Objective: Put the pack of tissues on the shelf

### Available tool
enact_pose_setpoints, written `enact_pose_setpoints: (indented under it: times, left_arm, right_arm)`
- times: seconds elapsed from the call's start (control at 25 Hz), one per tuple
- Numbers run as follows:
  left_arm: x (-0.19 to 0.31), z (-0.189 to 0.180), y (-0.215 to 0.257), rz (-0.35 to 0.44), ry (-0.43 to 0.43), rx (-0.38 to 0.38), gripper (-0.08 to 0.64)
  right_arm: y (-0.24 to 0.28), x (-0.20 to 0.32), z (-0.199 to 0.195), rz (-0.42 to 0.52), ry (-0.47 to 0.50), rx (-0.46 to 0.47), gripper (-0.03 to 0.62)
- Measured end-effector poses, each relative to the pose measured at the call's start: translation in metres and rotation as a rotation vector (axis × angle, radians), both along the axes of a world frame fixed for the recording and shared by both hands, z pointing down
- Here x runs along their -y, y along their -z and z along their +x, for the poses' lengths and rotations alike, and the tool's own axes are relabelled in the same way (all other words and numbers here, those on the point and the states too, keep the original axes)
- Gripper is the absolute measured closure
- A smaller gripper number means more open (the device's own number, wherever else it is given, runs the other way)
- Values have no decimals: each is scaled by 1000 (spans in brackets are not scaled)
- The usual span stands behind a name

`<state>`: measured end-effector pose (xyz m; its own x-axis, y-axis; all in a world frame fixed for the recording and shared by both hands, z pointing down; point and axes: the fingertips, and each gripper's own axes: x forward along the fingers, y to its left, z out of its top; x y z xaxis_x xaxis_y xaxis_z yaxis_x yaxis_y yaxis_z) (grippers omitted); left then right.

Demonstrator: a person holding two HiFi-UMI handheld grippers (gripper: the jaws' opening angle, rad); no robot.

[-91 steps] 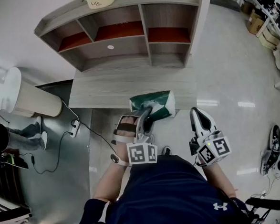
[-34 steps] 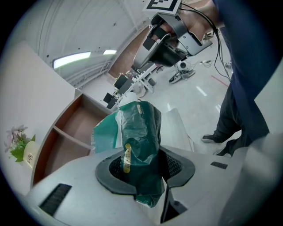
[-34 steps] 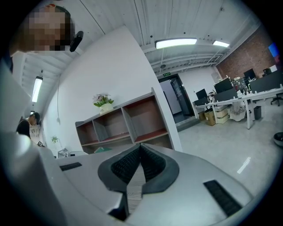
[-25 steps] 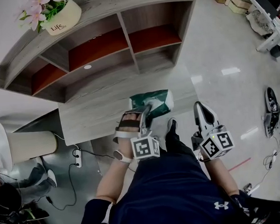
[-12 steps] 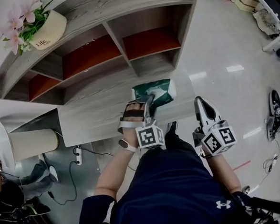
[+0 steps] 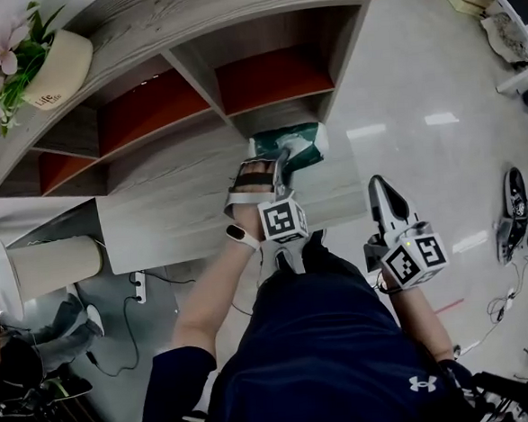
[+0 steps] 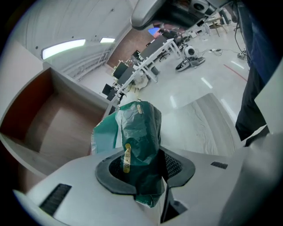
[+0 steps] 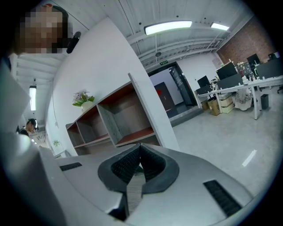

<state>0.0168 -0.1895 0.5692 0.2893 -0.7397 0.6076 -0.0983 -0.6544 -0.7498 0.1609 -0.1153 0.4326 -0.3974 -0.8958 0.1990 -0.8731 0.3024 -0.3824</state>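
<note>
Head view: wooden shelf [image 6: 172,180] on glossy floor [image 6: 418,87]; tissues [image 6: 297,145], clamped in left gripper [image 6: 282,165], are now nearer it; right gripper [image 6: 377,189] jaws together.

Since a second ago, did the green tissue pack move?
Yes. In the left claw, the tissue pack moved from the counter edge toward the shelf.

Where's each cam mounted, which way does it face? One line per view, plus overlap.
Head view: on the head, steeply down at shelf, left gripper, right gripper; forearms, torso show.
Left gripper view: on that gripper, along jaws clamping the pack of tissues, shelf behind.
Right gripper view: along its shut, empty jaws toward the shelf.
Shared: all three show the shelf.
</note>
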Motion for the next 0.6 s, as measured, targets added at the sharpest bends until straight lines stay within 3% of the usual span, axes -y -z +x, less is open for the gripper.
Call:
enact_pose_setpoints:
  times: [0.28, 0.6]
  left_arm:
    - [45, 3, -39, 6, 53, 16, 410]
    - [82, 13, -89, 7, 57, 60, 410]
  right_arm:
    - [-8, 16, 13, -23, 0, -9, 583]
    - [-14, 11, 28, -50, -24, -44, 583]
